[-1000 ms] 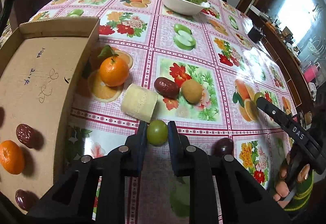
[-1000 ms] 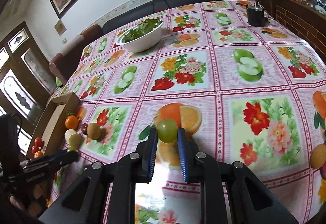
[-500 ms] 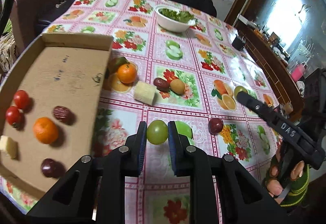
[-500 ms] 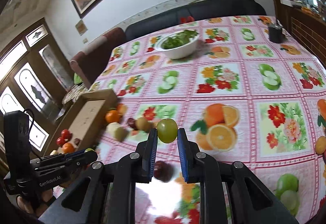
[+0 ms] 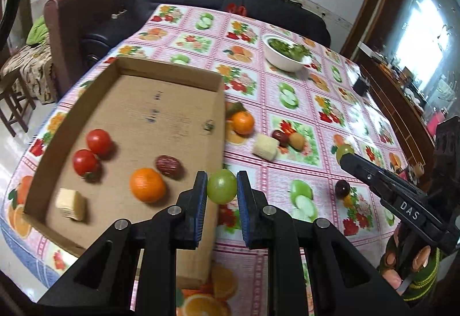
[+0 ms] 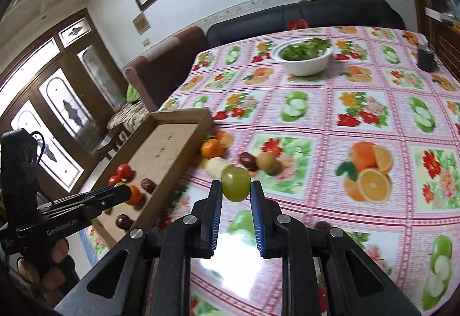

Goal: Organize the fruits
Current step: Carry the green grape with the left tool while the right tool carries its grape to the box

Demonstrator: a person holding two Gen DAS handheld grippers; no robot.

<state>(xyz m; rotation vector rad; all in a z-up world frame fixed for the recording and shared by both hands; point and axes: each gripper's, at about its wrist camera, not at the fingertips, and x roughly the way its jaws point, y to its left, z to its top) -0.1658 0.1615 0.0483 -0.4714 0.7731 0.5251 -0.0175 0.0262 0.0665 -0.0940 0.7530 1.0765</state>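
left gripper clamped on a green grape centre frame, cardboard tray at left, right gripper pinching another green fruit centre frame

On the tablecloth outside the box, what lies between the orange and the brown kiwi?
In the left wrist view, a pale corn chunk and a dark red date lie between the orange and kiwi.

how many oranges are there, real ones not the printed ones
2. One orange lies in the cardboard tray beside a red date; the other orange sits on the tablecloth just outside the tray's far corner. None seems hidden.
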